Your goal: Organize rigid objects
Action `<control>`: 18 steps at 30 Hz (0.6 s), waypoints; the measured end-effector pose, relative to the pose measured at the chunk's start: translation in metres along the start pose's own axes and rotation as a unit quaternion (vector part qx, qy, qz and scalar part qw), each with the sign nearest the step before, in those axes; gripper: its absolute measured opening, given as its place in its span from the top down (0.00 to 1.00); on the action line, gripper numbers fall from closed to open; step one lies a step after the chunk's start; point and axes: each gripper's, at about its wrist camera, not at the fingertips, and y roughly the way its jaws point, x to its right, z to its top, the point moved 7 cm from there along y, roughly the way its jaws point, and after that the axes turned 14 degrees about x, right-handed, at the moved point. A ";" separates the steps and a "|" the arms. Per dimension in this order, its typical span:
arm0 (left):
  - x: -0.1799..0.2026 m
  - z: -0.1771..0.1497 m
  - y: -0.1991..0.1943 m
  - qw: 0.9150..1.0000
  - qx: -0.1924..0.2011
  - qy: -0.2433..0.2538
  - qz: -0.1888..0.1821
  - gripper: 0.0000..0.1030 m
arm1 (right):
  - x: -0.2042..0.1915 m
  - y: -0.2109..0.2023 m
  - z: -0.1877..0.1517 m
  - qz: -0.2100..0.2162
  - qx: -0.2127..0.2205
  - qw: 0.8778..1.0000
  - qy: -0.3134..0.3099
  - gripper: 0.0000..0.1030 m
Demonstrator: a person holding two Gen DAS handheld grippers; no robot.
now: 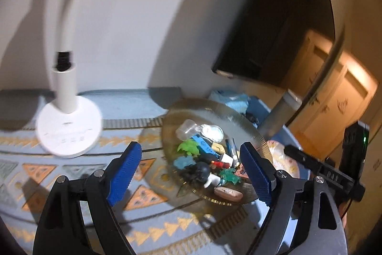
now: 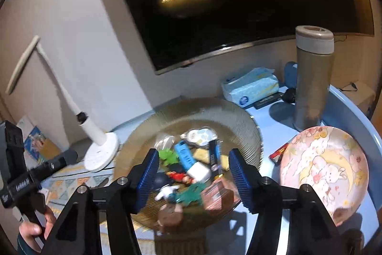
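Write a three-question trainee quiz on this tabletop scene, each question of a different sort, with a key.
1. True or false: the pink plate with the rabbit picture is stacked inside the glass bowl.
2. Multiple choice: in the right wrist view, what stands upright behind the pink plate? A) a tall grey flask B) a kettle C) a vase
3. Fill in: the right gripper and left gripper both have their jaws ____ with nothing between the pads.

Key:
1. False; it sits on the table beside the bowl.
2. A, the grey flask.
3. Open.
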 end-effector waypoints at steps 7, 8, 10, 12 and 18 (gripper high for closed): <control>-0.012 0.026 -0.080 0.999 0.048 0.001 0.007 0.19 | -0.079 -0.044 -0.002 0.061 0.011 0.998 -0.033 0.38; -0.011 0.028 -0.091 0.999 0.053 0.006 0.005 0.19 | -0.089 -0.049 -0.003 0.066 0.013 0.997 -0.038 0.32; -0.010 0.032 -0.115 0.997 0.069 0.024 0.013 0.19 | -0.110 -0.061 -0.005 0.077 0.020 0.996 -0.047 0.18; -0.009 0.035 -0.137 0.995 0.082 0.044 0.024 0.15 | -0.133 -0.074 -0.008 0.085 0.032 0.994 -0.061 0.15; -0.015 0.033 -0.197 0.986 0.125 0.095 0.047 0.01 | -0.196 -0.097 -0.026 0.099 0.040 0.989 -0.102 0.15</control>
